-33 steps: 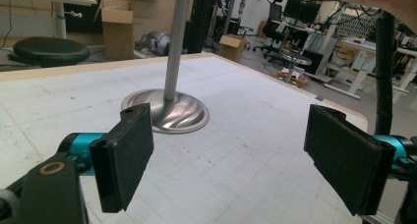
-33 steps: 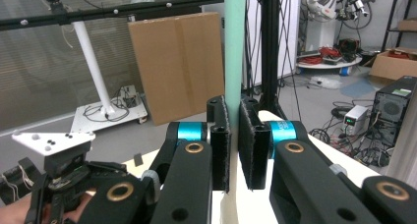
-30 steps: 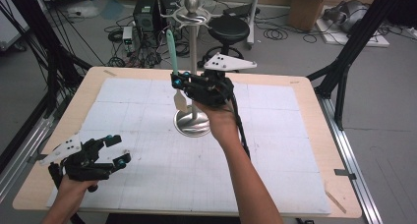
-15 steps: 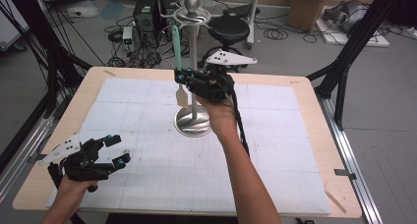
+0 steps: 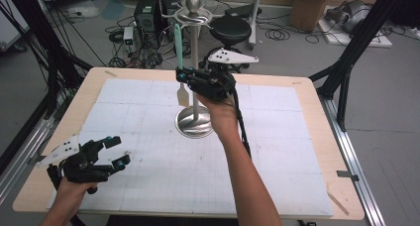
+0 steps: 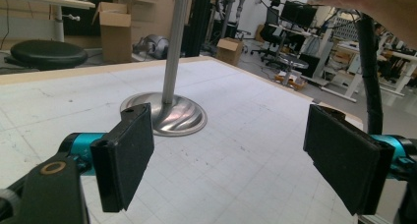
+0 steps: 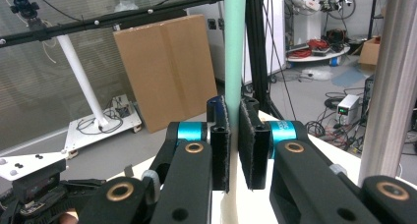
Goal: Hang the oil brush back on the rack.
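High view: counter (image 5: 307,132), light wood rim, topped by a white gridded mat (image 5: 277,151). Metal stand (image 5: 194,62), upright pole on a round polished base, placed toward the far middle of the mat, hooked arms at its top. Spatula (image 5: 179,62), mint-green handle and cream blade, hanging upright just left of the pole, blade end downward, above the base. Right hand-held gripper (image 5: 182,78), raised beside the pole, jaws closed on the spatula handle; the right gripper view shows both pads pressed against the green shaft. Left hand-held gripper (image 5: 113,150), low over the near left corner of the mat, jaws spread wide, nothing between them, well apart from the stand.
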A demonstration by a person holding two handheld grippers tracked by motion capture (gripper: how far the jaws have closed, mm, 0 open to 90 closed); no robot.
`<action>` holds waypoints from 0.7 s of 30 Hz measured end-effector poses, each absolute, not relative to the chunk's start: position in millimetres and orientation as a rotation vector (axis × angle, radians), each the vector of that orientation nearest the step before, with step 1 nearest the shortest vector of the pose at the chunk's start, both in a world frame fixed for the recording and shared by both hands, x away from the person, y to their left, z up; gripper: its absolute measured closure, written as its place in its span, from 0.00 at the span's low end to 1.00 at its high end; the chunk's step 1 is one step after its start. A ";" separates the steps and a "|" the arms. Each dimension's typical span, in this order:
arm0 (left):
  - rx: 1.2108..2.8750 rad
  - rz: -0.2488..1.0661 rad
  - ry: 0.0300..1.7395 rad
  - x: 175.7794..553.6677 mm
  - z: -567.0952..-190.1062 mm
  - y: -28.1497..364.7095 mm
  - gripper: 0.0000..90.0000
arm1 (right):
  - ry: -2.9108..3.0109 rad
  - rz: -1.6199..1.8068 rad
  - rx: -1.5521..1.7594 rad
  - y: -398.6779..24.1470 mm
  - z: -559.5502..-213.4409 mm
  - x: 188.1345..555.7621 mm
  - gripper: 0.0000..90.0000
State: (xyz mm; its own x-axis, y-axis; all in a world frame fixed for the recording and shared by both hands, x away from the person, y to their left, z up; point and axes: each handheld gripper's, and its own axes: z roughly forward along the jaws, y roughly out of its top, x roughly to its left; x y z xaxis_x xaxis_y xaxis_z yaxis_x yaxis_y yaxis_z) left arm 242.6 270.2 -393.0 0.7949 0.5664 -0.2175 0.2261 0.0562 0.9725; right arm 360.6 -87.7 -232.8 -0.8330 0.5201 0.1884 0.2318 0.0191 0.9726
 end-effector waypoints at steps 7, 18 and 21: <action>1.522 0.290 0.661 242.7 -393.0 270.5 0.22 | 2.070 1.890 0.802 -89.0 -233.7 362.7 0.93; 1.519 0.286 0.662 242.2 -393.5 271.5 0.22 | 2.054 1.872 0.851 -94.4 -237.3 369.1 0.93; 1.521 0.285 0.665 242.2 -393.6 271.9 0.22 | 2.046 1.859 0.856 -96.6 -237.5 369.6 0.93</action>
